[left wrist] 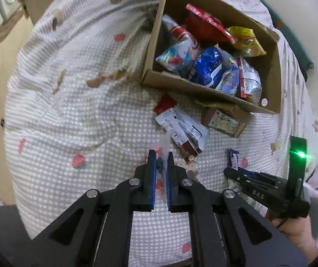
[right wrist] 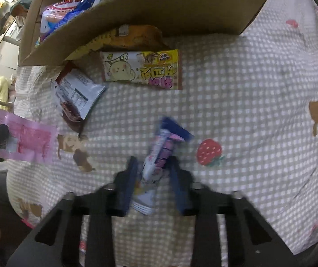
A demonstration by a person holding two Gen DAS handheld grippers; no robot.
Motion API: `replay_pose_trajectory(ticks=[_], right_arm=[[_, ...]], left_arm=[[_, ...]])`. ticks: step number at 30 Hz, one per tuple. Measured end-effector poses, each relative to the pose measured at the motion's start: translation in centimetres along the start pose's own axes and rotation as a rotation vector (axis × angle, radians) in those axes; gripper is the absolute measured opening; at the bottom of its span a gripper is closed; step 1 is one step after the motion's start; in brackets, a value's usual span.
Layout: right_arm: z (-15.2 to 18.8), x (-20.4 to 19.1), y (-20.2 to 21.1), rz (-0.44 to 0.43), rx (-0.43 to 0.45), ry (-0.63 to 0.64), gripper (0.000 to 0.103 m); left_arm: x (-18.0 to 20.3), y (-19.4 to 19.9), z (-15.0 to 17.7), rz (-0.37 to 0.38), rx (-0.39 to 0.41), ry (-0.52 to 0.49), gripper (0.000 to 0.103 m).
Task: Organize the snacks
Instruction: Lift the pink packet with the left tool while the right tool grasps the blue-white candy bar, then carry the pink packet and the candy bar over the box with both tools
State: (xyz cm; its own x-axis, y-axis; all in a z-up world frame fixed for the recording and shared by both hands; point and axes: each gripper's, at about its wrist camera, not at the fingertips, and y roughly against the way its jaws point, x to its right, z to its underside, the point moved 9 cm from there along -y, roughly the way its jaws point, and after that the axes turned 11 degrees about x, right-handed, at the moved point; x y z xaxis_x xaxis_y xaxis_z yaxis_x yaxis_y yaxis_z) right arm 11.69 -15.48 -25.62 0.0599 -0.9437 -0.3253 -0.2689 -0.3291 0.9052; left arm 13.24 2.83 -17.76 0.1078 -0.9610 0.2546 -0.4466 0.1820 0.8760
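Our right tongs (right wrist: 152,178) straddle a blue-and-pink snack bar (right wrist: 159,155) lying on the checked bedspread (right wrist: 248,111); the blurred picture suggests they have clamped it, though we cannot see the pads press. The bar's long axis runs out ahead between the fingers, toward the cardboard box (right wrist: 170,6) at the bedspread's far side — straight ahead. Our left tongs (left wrist: 161,173) are clenched on a thin pink packet (right wrist: 27,142), held further to the left.
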Motion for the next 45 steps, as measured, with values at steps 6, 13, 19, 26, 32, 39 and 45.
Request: replay_pose_trajectory(ticks=[6,13,19,26,32,39,45], right_arm=[[-1.8,-1.2,3.4,-0.084,0.112,0.006,0.019],[-2.3,-0.8,5.9,-0.123,0.164,0.032,0.019],[-2.6,-0.3,7.5,-0.156,0.194,0.009,0.019],[-4.4,-1.6,10.9,-0.256,0.298,-0.009,0.019],[-6.5,-2.4,13.7,-0.294,0.401,0.010,0.019],[-9.9,-2.3,15.1,-0.298,0.473,0.020,0.019],[-12.8,-0.8,14.4,-0.268,0.494,-0.010,0.019]], left_arm=[[0.8,-2.3,0.0,-0.058,0.010,-0.069,0.009],[1.1,-4.9,1.1,-0.132,-0.027,-0.170,0.009],[-0.3,-4.2,1.0,-0.128,-0.038,-0.084,0.006],[0.9,2.0,-2.0,-0.066,0.145,-0.088,0.006],[1.9,5.5,-6.3,-0.025,0.238,-0.093,0.006],[5.0,6.8,-11.2,0.024,0.293,-0.134,0.006],[7.0,5.1,-14.5,0.030,0.314,-0.170,0.006]])
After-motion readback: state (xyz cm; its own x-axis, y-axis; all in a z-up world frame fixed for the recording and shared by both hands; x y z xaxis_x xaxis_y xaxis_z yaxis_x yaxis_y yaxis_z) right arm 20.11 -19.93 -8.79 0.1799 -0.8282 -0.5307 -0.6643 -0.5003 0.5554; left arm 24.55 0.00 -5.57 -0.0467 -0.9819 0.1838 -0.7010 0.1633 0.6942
